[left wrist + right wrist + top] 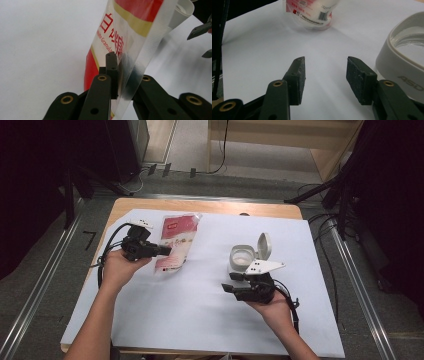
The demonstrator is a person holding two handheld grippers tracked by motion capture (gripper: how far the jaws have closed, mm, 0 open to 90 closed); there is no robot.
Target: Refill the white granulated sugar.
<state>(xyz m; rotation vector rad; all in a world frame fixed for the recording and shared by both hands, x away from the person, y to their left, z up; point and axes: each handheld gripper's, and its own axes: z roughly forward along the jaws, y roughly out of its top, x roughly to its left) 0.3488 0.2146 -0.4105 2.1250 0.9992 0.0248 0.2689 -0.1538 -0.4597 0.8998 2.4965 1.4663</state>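
Observation:
A red-and-white plastic bag point(176, 241) with a clear edge lies on the white sheet at the left. My left gripper point(166, 251) comes in from its left side and is shut on the bag point(130, 22); in the left gripper view the gripper point(120, 62) pinches the clear film. A white jar point(242, 257) with its flip lid point(264, 245) up stands at the right. My right gripper point(226, 288) is just in front of the jar, pointing left, and is open. In the right gripper view this gripper point(325, 67) holds nothing, with the jar point(397, 57) to its right and the bag point(312, 12) farther off.
A white sheet point(200, 315) covers most of the wooden table point(210, 206). Cables trail from both grippers. Dark stands and cables line the floor on both sides, and metal rails point(45, 280) run along the table. The right gripper's jaw tips point(200, 30) show beyond the bag.

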